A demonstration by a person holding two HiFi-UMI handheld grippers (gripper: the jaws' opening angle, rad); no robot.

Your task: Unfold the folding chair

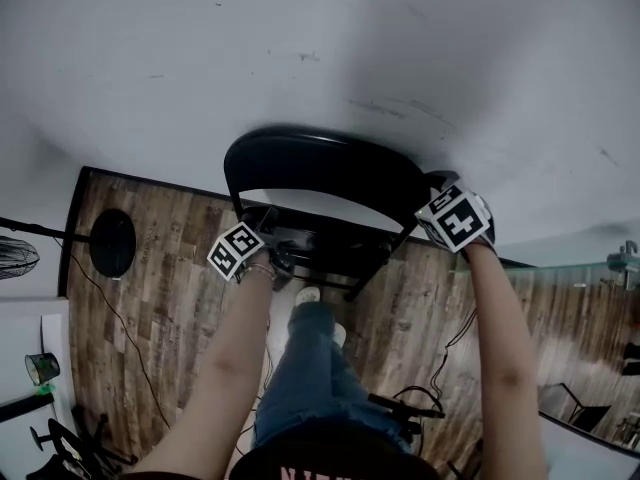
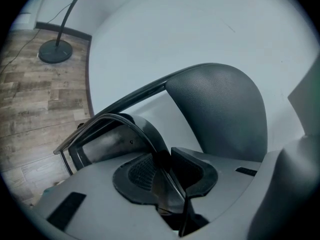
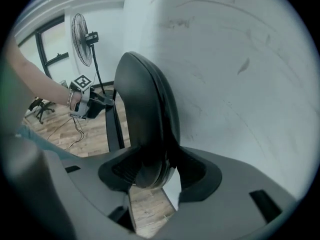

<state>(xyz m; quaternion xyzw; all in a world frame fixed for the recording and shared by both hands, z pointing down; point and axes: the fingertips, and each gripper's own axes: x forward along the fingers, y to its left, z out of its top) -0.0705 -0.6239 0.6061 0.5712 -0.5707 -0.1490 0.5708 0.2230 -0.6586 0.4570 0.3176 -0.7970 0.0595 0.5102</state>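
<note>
By a white wall (image 1: pixel 300 48) stands a black metal folding chair (image 1: pixel 320 163). The left hand-held gripper (image 2: pixel 167 165) pinches its near seat (image 2: pixel 107 144). The right hand-held gripper (image 3: pixel 160 169) pinches its back (image 3: pixel 145 109).

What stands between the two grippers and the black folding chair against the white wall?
Nothing visible: the left gripper clamps the curved frame tube of the black folding chair, the right gripper its padded backrest.

Chair backrest (image 2: pixel 220 109): I see black, matt, finely pebbled padding.
Chair frame (image 2: pixel 107 118): glossy dark metal tube.
Floor (image 1: pixel 170 268): wood-grain planks, low sheen, at nine o'clock from me.
Wall (image 1: pixel 300 48): smooth white paint, scuffed.
</note>
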